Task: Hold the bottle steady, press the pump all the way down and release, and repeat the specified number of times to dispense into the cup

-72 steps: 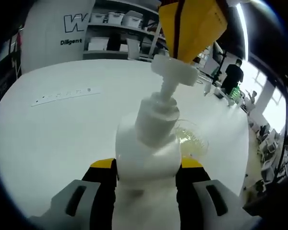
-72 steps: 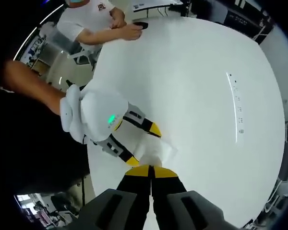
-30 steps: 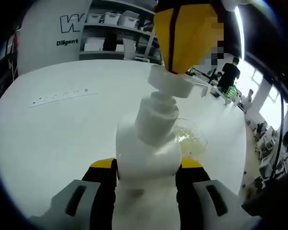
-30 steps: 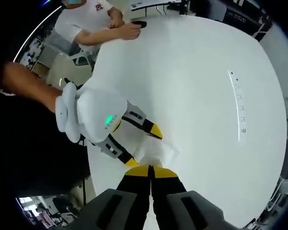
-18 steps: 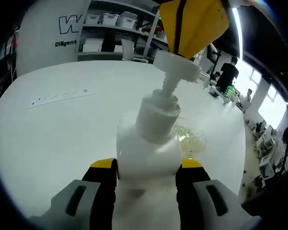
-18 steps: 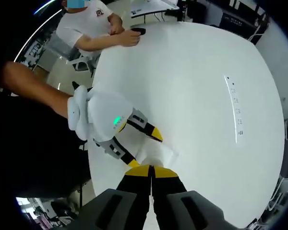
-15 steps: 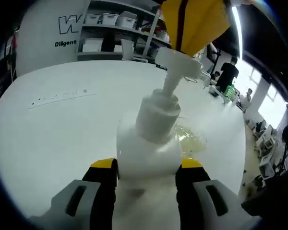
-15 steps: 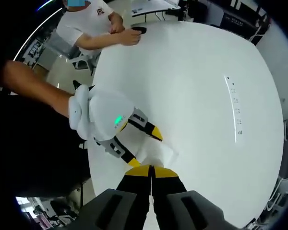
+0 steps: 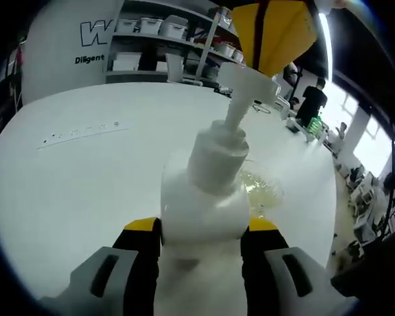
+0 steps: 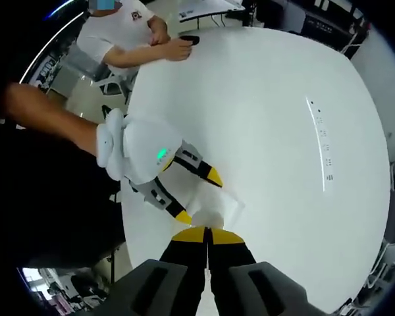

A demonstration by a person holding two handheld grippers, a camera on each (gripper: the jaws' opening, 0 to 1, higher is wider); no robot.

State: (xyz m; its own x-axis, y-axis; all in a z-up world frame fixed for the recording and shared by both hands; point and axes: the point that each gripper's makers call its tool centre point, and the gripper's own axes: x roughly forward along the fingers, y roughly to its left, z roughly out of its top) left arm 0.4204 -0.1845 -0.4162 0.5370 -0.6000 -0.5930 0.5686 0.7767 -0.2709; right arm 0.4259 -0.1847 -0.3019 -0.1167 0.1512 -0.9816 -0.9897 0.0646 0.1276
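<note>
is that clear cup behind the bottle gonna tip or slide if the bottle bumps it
Probably yes. The cup looks like thin clear plastic with only a shallow yellowish pool inside, so it is likely light. It stands free on the smooth white table, with nothing gripping it, so a nudge from the bottle would likely slide it.

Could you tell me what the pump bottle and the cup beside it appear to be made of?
The bottle looks like opaque white plastic with a smooth, slightly matte skin. The cup seems clear plastic or glass: the table shows through it.
</note>
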